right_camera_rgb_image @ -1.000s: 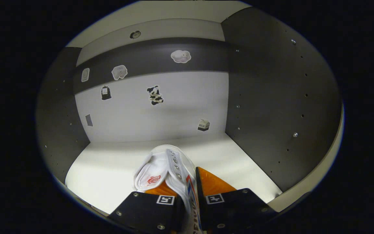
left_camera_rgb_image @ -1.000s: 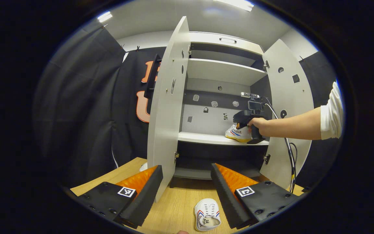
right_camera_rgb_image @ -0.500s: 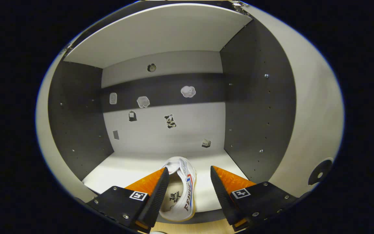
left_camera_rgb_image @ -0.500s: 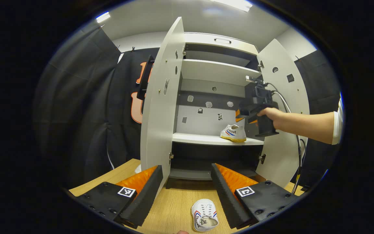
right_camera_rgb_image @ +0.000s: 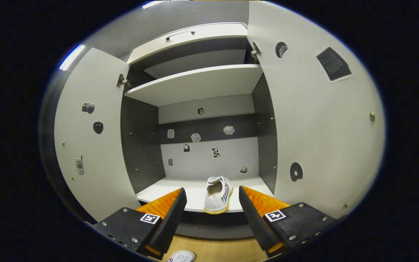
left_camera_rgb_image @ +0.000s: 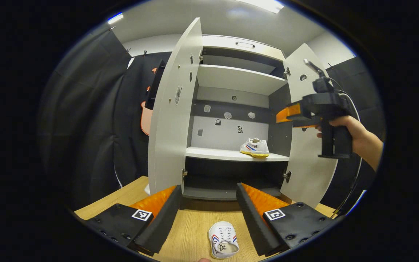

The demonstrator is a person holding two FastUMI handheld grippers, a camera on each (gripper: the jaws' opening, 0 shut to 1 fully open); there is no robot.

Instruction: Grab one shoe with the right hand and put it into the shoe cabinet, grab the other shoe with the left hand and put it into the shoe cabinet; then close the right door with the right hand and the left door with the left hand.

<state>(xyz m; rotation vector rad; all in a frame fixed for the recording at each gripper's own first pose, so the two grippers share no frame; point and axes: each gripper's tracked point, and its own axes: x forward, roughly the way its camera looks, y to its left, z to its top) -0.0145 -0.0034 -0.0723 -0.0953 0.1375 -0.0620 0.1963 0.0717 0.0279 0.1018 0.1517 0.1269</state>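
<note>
One white shoe (left_camera_rgb_image: 255, 147) (right_camera_rgb_image: 217, 194) with red and blue stripes stands on the middle shelf (left_camera_rgb_image: 213, 154) of the open shoe cabinet, toward its right side. The other white shoe (left_camera_rgb_image: 223, 244) lies on the wooden floor (left_camera_rgb_image: 191, 233), just below and between my left gripper's open fingers; its toe also shows at the bottom of the right gripper view (right_camera_rgb_image: 181, 256). My left gripper (left_camera_rgb_image: 208, 211) holds nothing. My right gripper (right_camera_rgb_image: 212, 213) is open and empty, drawn back out in front of the cabinet; a hand holds it up by the right door (left_camera_rgb_image: 311, 112).
Both cabinet doors stand wide open: the left door (left_camera_rgb_image: 169, 109) (right_camera_rgb_image: 86, 145) and the right door (left_camera_rgb_image: 306, 171) (right_camera_rgb_image: 315, 120). An upper shelf (left_camera_rgb_image: 238, 78) and a dark lower compartment (left_camera_rgb_image: 231, 178) are bare. A cable hangs from the right gripper.
My right gripper opened, let go of the shoe on the middle shelf, and pulled back out of the cabinet, up and to the right. My left gripper barely moved.
</note>
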